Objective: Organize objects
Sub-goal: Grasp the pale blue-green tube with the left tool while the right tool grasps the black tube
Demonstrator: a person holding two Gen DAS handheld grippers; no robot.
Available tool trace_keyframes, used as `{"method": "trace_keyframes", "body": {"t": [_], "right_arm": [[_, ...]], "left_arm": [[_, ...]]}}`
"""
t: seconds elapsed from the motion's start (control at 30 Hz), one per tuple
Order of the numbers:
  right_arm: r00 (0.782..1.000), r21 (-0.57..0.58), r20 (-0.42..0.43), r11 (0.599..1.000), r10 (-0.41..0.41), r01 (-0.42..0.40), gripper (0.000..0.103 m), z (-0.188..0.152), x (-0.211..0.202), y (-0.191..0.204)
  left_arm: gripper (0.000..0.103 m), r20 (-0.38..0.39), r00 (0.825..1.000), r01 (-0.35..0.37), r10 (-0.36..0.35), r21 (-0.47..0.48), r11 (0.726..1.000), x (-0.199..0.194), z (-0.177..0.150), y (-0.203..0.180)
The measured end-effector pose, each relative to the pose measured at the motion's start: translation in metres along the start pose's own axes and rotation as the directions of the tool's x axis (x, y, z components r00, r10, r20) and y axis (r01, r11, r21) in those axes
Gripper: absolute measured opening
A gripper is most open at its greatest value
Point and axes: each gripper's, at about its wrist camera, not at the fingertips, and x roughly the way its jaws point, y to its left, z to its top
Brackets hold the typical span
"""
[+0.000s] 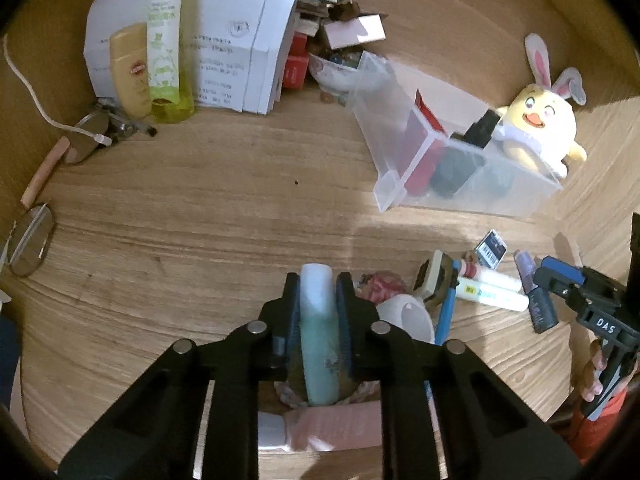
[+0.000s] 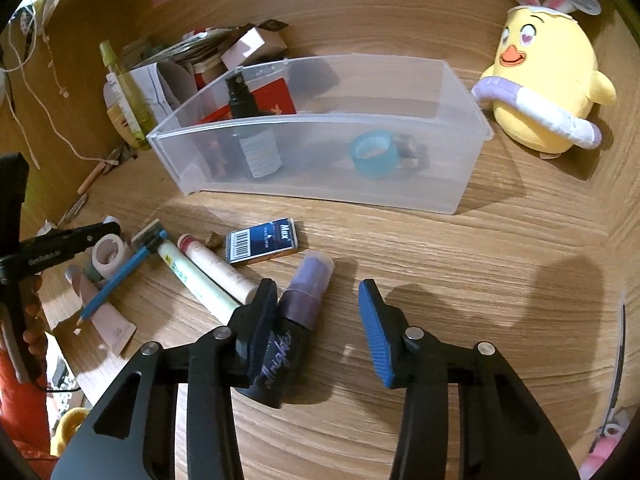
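Note:
In the left wrist view my left gripper (image 1: 317, 284) is shut on a teal roll (image 1: 318, 332) seen edge-on, likely tape, both pads pressed to its flat sides. A white tape roll (image 1: 408, 316) and a pink tube (image 1: 336, 428) lie right beside it. In the right wrist view my right gripper (image 2: 320, 304) stands open over a dark purple spray bottle (image 2: 304, 300) lying on the wooden table. The bottle rests against the left pad; the right pad is well apart from it. Beyond lies the clear plastic bin (image 2: 320, 188), which holds a black spray bottle (image 2: 250, 128), a red box and a blue tape roll (image 2: 374, 152).
A yellow plush chick (image 2: 548, 80) sits right of the bin. A blue staple box (image 2: 262, 242), two pale tubes (image 2: 204, 280) and a blue pencil (image 2: 120, 280) lie between the grippers. Bottles and papers (image 1: 164, 40) crowd the back left; glasses (image 1: 30, 240) lie at the left edge.

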Motion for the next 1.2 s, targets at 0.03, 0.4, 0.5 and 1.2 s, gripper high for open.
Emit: {"method": "trace_keyframes", "body": {"t": [0.03, 0.4, 0.5, 1.2], "right_arm": [[1.000, 0.000, 0.002, 1.000, -0.005, 0.005, 0.037, 0.000, -0.001, -0.001], [0.999, -0.021, -0.017, 0.999, 0.037, -0.037, 0.037, -0.006, 0.003, 0.008], [0.999, -0.035, -0.027, 0.999, 0.028, -0.029, 0.037, -0.008, 0.007, 0.013], [0.999, -0.002, 0.034, 1.000, -0.002, 0.002, 0.023, -0.003, -0.008, 0.001]], "left_arm": [[0.014, 0.006, 1.000, 0.003, -0.003, -0.001, 1.000, -0.001, 0.001, 0.000], [0.013, 0.038, 0.999, 0.006, -0.007, 0.014, 1.000, -0.012, 0.004, -0.009], [0.013, 0.068, 0.998, 0.006, -0.008, 0.022, 1.000, -0.023, 0.006, -0.012], [0.040, 0.011, 1.000, -0.010, 0.010, 0.030, 0.999, -0.019, 0.005, -0.002]]}}
